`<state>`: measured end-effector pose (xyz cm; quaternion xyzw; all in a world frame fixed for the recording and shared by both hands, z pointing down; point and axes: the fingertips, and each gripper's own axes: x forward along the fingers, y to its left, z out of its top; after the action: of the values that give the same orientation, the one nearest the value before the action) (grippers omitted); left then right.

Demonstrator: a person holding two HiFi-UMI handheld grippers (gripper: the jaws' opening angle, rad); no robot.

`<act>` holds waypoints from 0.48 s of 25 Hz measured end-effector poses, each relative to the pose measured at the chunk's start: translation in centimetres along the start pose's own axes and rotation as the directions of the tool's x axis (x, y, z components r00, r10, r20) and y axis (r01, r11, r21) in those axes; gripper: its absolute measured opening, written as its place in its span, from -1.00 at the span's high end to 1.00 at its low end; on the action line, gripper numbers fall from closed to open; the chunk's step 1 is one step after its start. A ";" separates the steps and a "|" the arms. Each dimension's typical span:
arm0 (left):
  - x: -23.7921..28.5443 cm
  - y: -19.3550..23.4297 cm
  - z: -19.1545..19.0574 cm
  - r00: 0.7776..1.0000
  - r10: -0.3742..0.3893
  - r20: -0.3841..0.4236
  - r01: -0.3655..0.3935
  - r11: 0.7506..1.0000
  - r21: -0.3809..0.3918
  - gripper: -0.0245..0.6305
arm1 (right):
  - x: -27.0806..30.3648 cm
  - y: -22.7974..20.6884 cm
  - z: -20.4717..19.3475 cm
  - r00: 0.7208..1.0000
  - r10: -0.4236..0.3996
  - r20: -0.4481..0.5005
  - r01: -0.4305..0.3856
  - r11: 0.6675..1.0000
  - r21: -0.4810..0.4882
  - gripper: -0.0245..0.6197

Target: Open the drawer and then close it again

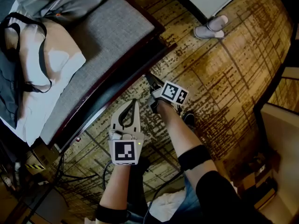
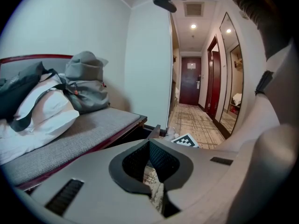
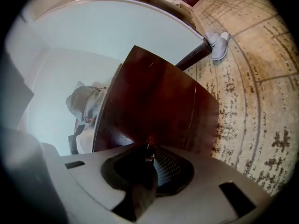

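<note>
Dim, warm light, dark fisheye corners — bright ceiling spots [image 2: 193, 26] ahead, near foreground blurred.

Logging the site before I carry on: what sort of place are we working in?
Probably a hotel room: a patterned beige carpet, a pair of grey slippers on it, a grey-cushioned dark wood bench, and a hallway ending in a dark red door.

Hotel room (slippers [image 1: 211, 26], patterned carpet [image 1: 224, 69]).
</note>
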<state>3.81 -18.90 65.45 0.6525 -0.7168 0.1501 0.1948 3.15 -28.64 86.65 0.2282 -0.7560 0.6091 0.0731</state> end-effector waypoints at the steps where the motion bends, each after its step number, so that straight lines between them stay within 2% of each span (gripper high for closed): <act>1: -0.2 -0.5 0.2 1.000 -0.011 -0.003 0.011 1.000 0.007 0.93 | -0.8 -0.3 -0.2 1.000 -0.005 -0.007 0.005 1.000 -0.002 0.69; 12: -2.0 -3.9 2.0 0.997 -0.078 -0.024 0.079 0.997 0.006 0.93 | -9.0 -3.3 -1.9 0.994 -0.107 -0.033 0.107 0.994 0.012 0.69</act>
<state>7.66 -18.47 62.63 0.6790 -0.6877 0.1525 0.2068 12.25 -24.99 86.57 0.2591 -0.7373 0.6131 0.1160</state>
